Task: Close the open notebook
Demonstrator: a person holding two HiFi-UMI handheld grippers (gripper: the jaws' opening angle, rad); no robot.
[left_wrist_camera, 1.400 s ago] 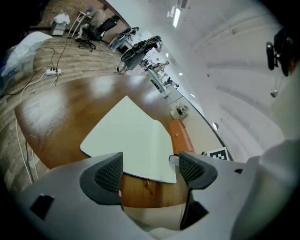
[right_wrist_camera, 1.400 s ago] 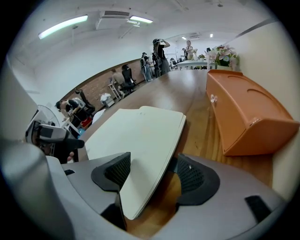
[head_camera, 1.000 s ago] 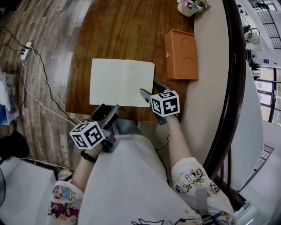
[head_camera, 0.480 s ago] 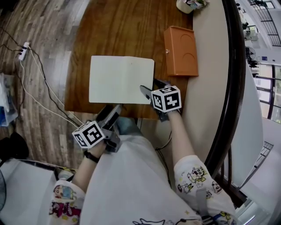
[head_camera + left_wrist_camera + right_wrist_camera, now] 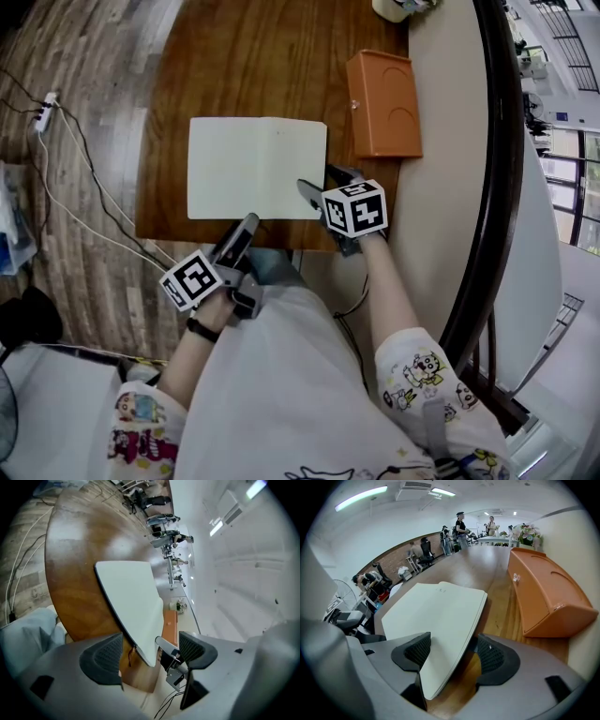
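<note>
The notebook (image 5: 253,169) is being borne open and flat by the table (image 5: 253,56), long axis side to side, close to the near edge; its near right corner is being straddled by the right gripper (image 5: 322,187), jaws being held apart, nothing clamped; the left gripper (image 5: 246,230), likewise spread and empty, is being held just short of the near edge; leftward, room is being offered by bare wood; rightward, it is being crowded by the orange box (image 5: 382,103).
</note>
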